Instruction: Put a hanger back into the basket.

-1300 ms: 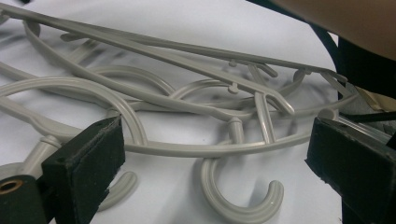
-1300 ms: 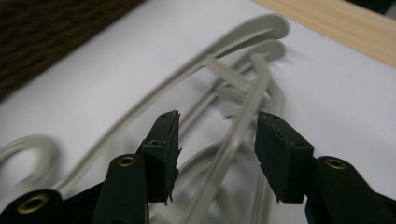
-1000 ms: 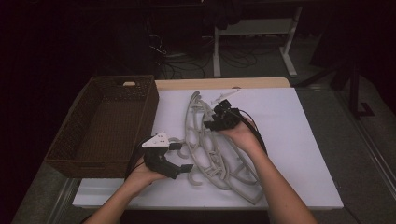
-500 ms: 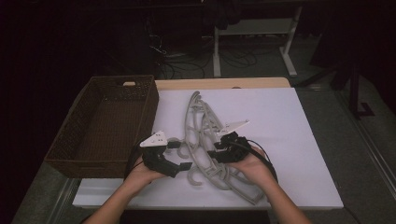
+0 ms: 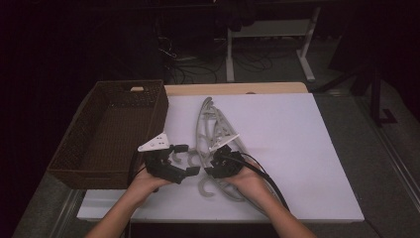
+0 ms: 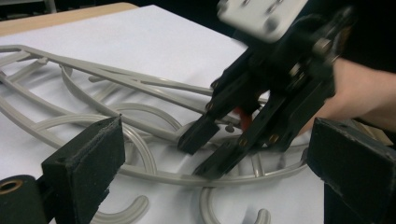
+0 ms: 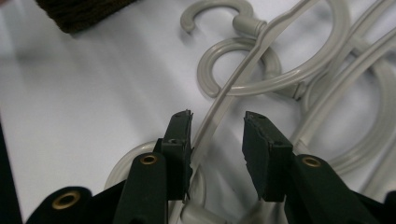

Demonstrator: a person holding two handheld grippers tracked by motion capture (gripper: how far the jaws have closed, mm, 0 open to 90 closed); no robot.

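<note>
— Wicker basket (image 5: 111,131), far left on the white table (image 5: 307,148): what's in it?

— Bare inside. My grey plastic hangers (image 5: 215,131) lie piled just right of it.

— Your grippers?

— My right gripper (image 5: 218,168) has been closing, a hanger's bar between its jaws, one jaw touching it, unclamped. My left gripper (image 5: 184,159) stands apart, holding none.

The high view is looking forward and down from above the near edge of the bench (image 5: 297,148). Each tool camera is riding low and close, looking along its own jaws; all three are sharing the grey hangers (image 5: 213,124) mid-bench.
</note>
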